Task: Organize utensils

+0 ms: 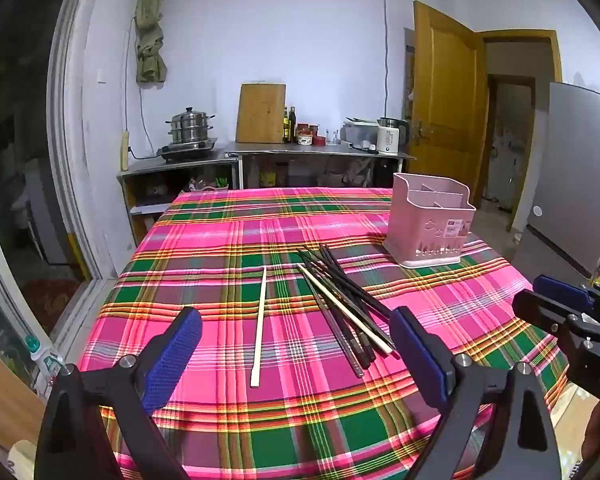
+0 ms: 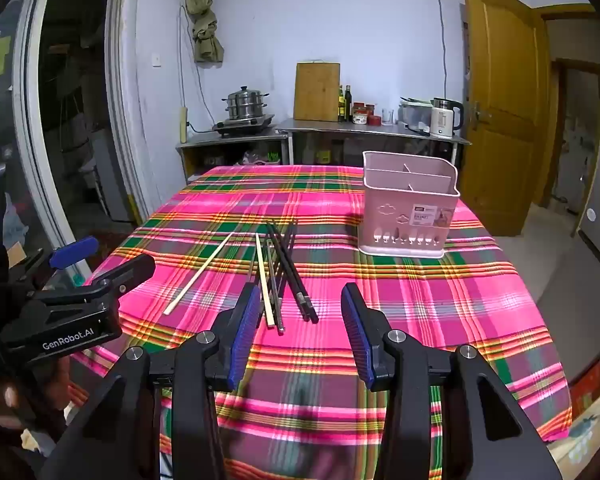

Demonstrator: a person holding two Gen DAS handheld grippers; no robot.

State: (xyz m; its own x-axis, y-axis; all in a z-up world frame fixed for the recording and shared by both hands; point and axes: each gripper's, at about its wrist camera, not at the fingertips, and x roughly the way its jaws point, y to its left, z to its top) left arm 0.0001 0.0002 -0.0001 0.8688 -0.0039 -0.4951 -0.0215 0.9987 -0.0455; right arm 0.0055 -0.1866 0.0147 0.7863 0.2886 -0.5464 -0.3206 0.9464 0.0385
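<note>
Over the near edge of the plaid table [image 1: 228, 216], both grippers hung with their jaws apart and nothing between them. The left gripper [image 1: 296, 344] stood spread wide, aimed down at the near ends of the chopsticks [image 1: 340, 296]; the right gripper [image 2: 300, 328] was open more narrowly, its pads just short of the same bundle's tips. Neither touched anything.

The chopsticks lay loose on the cloth, a fanned heap of dark ones with a pale one across them, and a single pale chopstick [image 1: 259, 324] lay apart on the side away from the caddy [image 1: 430, 224]. All of them sat nearer to the grippers than the caddy did. The pink caddy stood upright beyond the heap, toward the door, its divided compartments empty as far as I could see.

I took this for the very start: nothing sorted yet. The next move looked to call for lowering one gripper over a chopstick, closing across its thin shaft, then standing it in a compartment.
</note>
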